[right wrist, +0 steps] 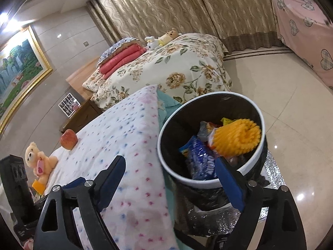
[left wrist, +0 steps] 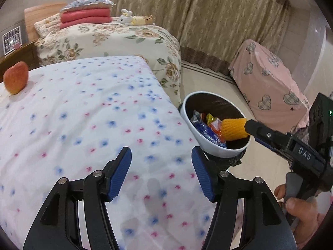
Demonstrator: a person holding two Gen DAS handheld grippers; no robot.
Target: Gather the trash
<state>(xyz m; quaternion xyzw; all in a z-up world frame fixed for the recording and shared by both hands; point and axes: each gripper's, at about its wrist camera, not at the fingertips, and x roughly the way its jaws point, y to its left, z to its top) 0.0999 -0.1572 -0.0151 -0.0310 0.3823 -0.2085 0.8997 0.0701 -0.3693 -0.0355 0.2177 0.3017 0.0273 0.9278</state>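
While looking along both sets of fingers, saw patterned curtains [left wrist: 208, 10] across the far wall and a floral bed [left wrist: 124, 39] before them, with folded red bedding [left wrist: 85, 17] and soft toys [left wrist: 137, 18] on top. Found a dotted quilt [left wrist: 83, 125] spread nearer, filling most of the left wrist view. Noted a pink heart-print cover [left wrist: 270, 79] over something on the tiled floor [right wrist: 270, 83] off to the right.

Found the bin [left wrist: 208, 143], white-rimmed and lined in black, standing on the floor just beside the quilt's edge. Saw the left gripper [left wrist: 161, 150] hanging above the quilt, fingers apart, nothing between them. Saw the right gripper [right wrist: 169, 160] at the bin's near rim, fingers spread wide and pressing on nothing, its handle in a hand [left wrist: 295, 206].

Spotted the yellow foam net [right wrist: 237, 138] inside the bin's mouth, blurred, atop the other trash and just beyond the right-side fingertip; could not tell whether net and tip touched. Saw a blue wrapper [right wrist: 199, 160] and an orange wrapper [left wrist: 215, 126] lying below it in the bin.

Noted an apple [left wrist: 15, 80] upright on the quilt's far side, well apart from the bin, and a small teddy [right wrist: 38, 160] near it.
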